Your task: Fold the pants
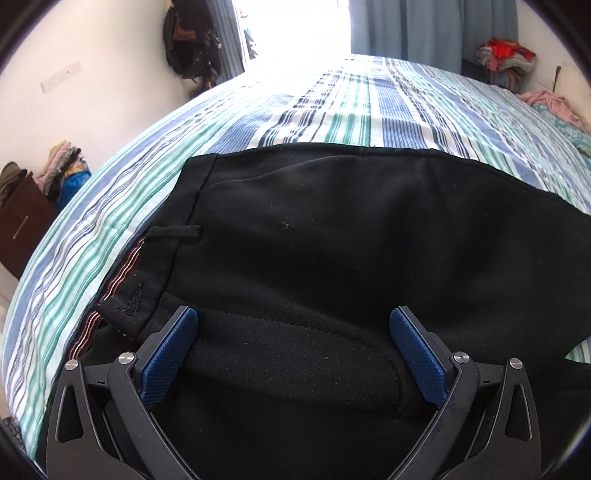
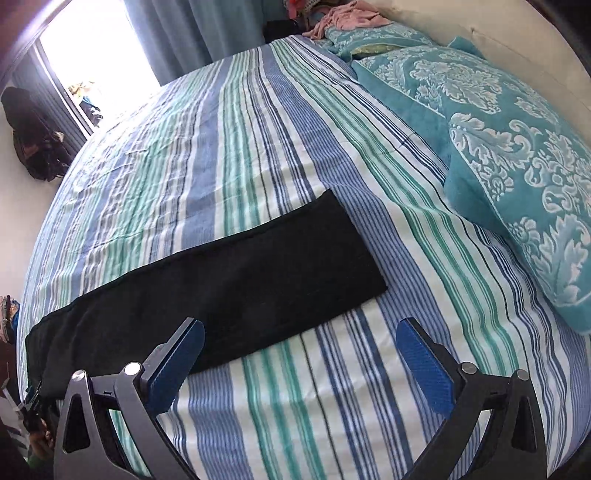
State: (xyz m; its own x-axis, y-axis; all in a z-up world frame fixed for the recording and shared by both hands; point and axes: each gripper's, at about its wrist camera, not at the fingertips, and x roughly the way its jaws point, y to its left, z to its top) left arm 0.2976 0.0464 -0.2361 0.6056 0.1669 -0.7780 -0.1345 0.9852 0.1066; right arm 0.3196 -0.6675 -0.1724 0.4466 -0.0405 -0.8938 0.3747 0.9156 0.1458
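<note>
Black pants (image 1: pixel 332 240) lie flat on the striped bed sheet (image 1: pixel 258 122). In the left wrist view the waistband end with a belt loop (image 1: pixel 181 232) is at the left. My left gripper (image 1: pixel 293 317) is open, hovering just over the waist part, with fabric between its blue pads (image 1: pixel 170 354). In the right wrist view the pants' legs (image 2: pixel 229 280) stretch as a long black strip, hem end toward the pillows. My right gripper (image 2: pixel 300 328) is open and empty over the sheet (image 2: pixel 295 387), just in front of the legs' near edge.
Teal patterned pillows (image 2: pixel 517 155) lie at the right of the bed. Pink clothes (image 2: pixel 347 14) lie at the head. A brown cabinet (image 1: pixel 22 221) with clothes stands at the left. Bags (image 1: pixel 192 40) hang by the bright doorway.
</note>
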